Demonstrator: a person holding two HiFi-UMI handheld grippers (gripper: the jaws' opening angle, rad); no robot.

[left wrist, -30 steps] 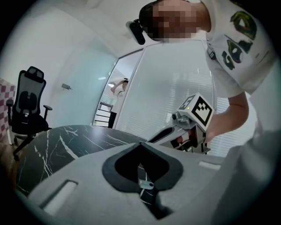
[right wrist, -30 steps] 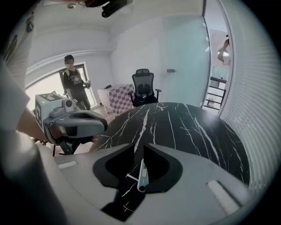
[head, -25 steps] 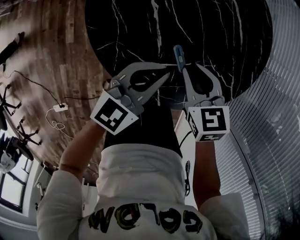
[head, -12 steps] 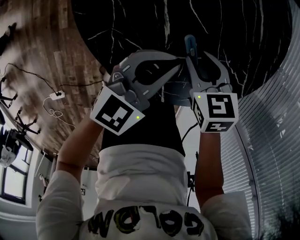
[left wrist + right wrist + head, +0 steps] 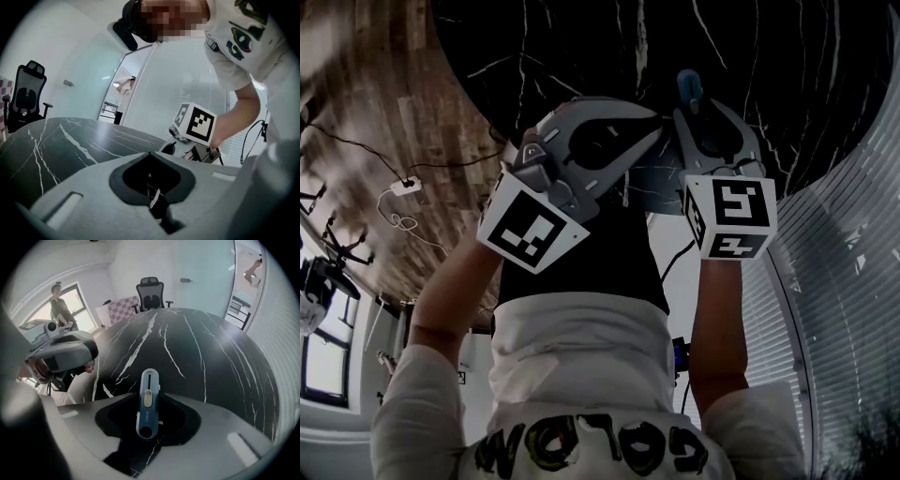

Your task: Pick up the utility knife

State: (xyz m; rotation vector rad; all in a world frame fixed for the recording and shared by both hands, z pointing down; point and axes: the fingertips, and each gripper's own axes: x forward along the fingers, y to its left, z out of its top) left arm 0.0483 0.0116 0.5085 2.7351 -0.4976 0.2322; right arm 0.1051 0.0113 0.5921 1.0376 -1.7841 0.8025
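Closest to us, the right gripper [image 5: 690, 112] is pinching the utility knife [image 5: 147, 404]. The blue handle is clamped between both jaws about halfway along, slider facing us. The end with the round hole sits back in the opening between the jaws, and the other end pokes out past the tips. The head view shows that end sticking out beyond the gripper too. Just beside it, the left gripper [image 5: 150, 155] has its jaws pressed together with nothing in them that we can see. Only dark tabletop shows through the opening behind the tips, and it isn't touching the knife. Below and beyond both is the black marble table [image 5: 211, 357]. In the right gripper view the knife looks to us like it's up off the surface rather than lying on it, though we can't tell how much clearance there is. So we'd call the pick-up basically done: grabbed and lifted, nothing obvious left but holding it steady. Further back there's an office chair [image 5: 152, 290] at the table's far edge and a person [image 5: 58, 305] standing by the window.
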